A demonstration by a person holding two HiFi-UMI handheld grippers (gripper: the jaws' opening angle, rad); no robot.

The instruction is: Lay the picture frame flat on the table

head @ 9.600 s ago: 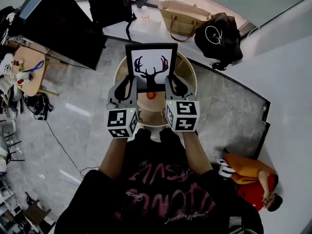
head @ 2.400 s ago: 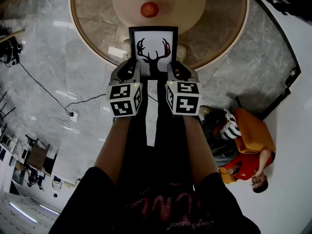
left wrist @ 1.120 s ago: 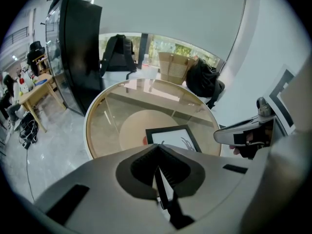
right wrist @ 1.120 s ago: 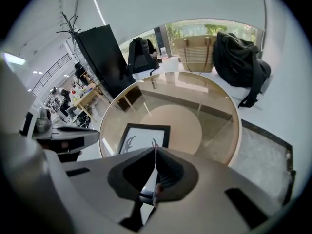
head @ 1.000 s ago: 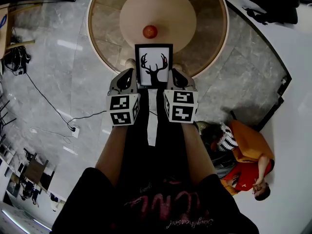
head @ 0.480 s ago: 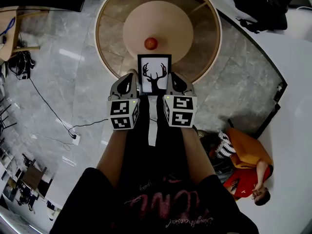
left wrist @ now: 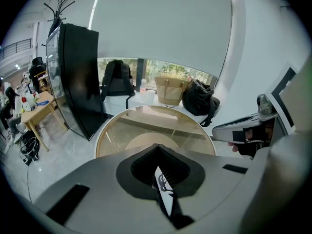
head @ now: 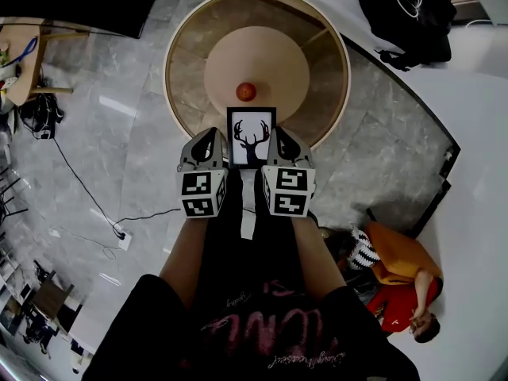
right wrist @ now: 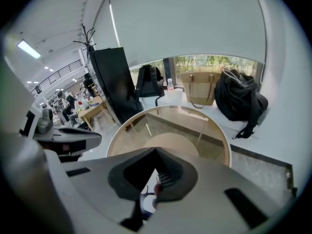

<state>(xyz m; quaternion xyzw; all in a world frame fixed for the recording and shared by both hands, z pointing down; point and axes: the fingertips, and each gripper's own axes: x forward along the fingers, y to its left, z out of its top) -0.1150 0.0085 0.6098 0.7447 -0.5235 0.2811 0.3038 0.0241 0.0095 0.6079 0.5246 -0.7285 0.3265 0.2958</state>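
Nearest are the person's two forearms, reaching forward side by side from a black shirt. The left tool and the right tool sit level with each other, each with its marker cube toward the person. Between them is the picture frame, black-edged, with a black deer's head on white. Its face is turned up toward the head camera and the antlers point to the far side.

In the left gripper view the jaws are closed on the frame's left edge, which runs as a thin strip through the notch between them. In the right gripper view the jaws are clamped the same way on the frame's right edge.

The frame shows over the near edge of the round worktop, which has a glass top with a pale wooden rim. Whether the frame's lower edge touches the glass cannot be told. Just past the frame's top edge, toward the middle of the worktop, is a small orange ball, over the beige disc seen through the glass.

On the floor to the right a person in orange sits low. Beyond the far edge are a woven bag, a black bag, a black backpack and a tall dark panel
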